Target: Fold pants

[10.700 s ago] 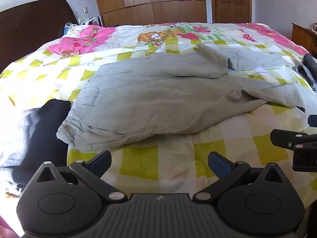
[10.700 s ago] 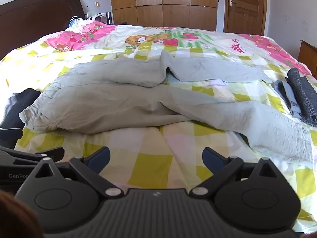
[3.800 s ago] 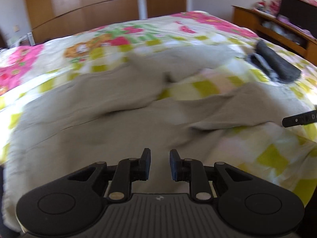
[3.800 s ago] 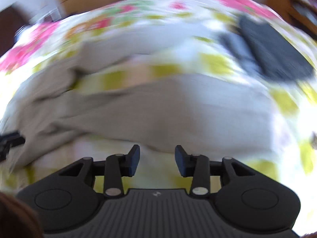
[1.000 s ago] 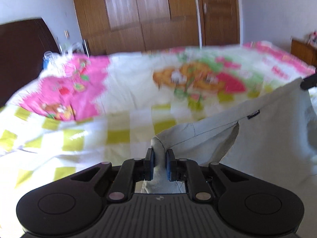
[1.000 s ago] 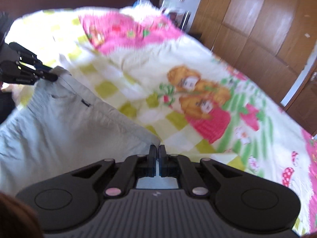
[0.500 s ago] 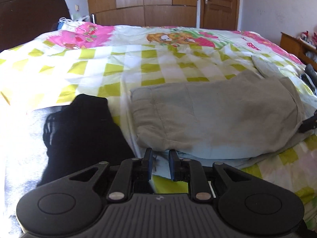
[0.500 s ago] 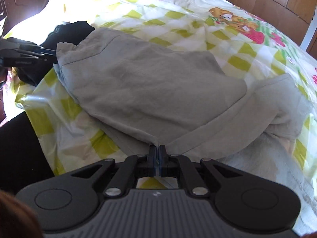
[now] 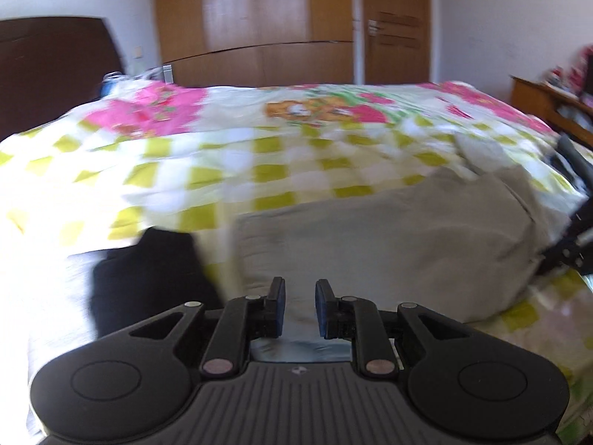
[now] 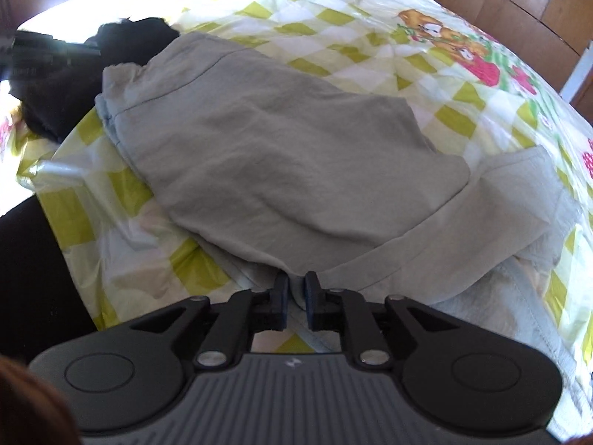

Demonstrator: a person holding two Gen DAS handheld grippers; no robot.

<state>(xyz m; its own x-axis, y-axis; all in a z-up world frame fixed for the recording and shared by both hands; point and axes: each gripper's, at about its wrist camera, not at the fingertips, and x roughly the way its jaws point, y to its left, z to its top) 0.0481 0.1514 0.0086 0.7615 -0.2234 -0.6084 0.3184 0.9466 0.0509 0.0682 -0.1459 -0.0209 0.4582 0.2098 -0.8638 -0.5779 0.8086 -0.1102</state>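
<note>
The grey pants (image 9: 389, 244) lie folded over on themselves on the checked quilt (image 9: 222, 170), near the bed's front edge. In the left wrist view my left gripper (image 9: 298, 307) hovers at their near left corner, jaws a little apart, with only pale cloth showing beyond the gap. In the right wrist view the pants (image 10: 281, 148) spread ahead. My right gripper (image 10: 295, 296) is at their near hem with its jaws opening. The cloth edge sits in the narrow gap and the pads do not press it. The right gripper (image 9: 567, 244) also shows at the left view's right edge.
A black garment (image 9: 148, 270) lies left of the pants, also in the right view (image 10: 74, 85). A dark folded garment (image 9: 574, 163) sits at the bed's right side. A headboard (image 9: 55, 70), wardrobe (image 9: 259, 18) and side cabinet (image 9: 548, 100) surround the bed.
A second ago both grippers held pants corners up in the air. The cloth now lies doubled on the bed. The left jaws parted first, and the right jaws have just parted.
</note>
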